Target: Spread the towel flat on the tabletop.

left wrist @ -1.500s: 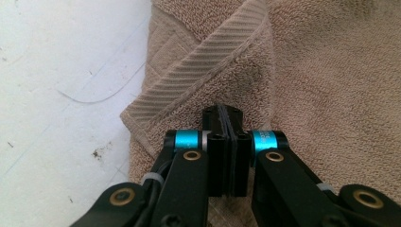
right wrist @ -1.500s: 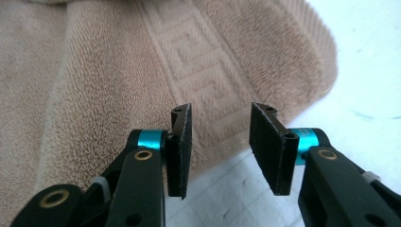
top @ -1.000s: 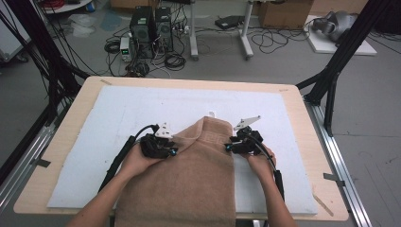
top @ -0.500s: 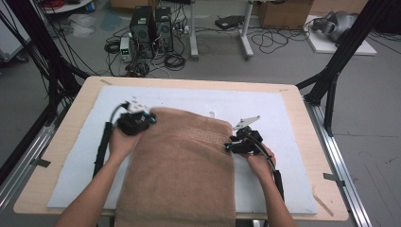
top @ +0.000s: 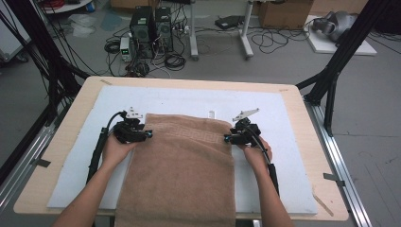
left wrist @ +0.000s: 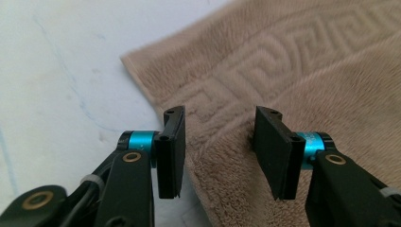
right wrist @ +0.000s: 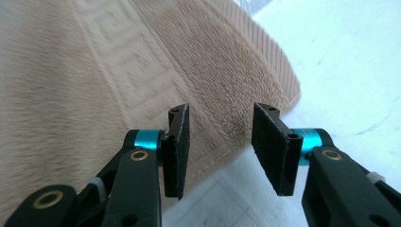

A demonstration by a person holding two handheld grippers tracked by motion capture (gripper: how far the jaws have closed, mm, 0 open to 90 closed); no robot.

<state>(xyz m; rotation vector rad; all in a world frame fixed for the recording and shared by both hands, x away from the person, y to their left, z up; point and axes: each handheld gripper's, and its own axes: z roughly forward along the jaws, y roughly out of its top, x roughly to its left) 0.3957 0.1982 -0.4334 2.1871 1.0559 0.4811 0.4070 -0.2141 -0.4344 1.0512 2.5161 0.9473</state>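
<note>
Towel (top: 182, 170) is what both hands are working on: a tan one spread flat on the white mat (top: 80, 156) that covers the table (top: 40, 187), with its near end hanging over the table's near edge and its far hem lying straight across the mat.

To my eye the spreading step is nearly done, and the far corners are being let go. Next would be a fresh hold, which calls for each pair of jaws to close squarely on the cloth before any lift, so that the hem rises evenly.

Nearest me, on the towel's left edge just short of its far left corner, sits the left hand-held gripper (top: 142, 135). In the left gripper view (left wrist: 218, 151) its jaws have just been opening; they stand apart over the towel's edge, with the patterned band beyond them, and the pads do not press on the cloth. One pad hangs over the mat, the other over the towel.

At the towel's right edge, near the far right corner, the right hand-held gripper (top: 230, 138) points inward. In the right gripper view (right wrist: 218, 149) its jaws are also parted and hold nothing, astride the hem, cloth to one side and mat to the other.
</note>
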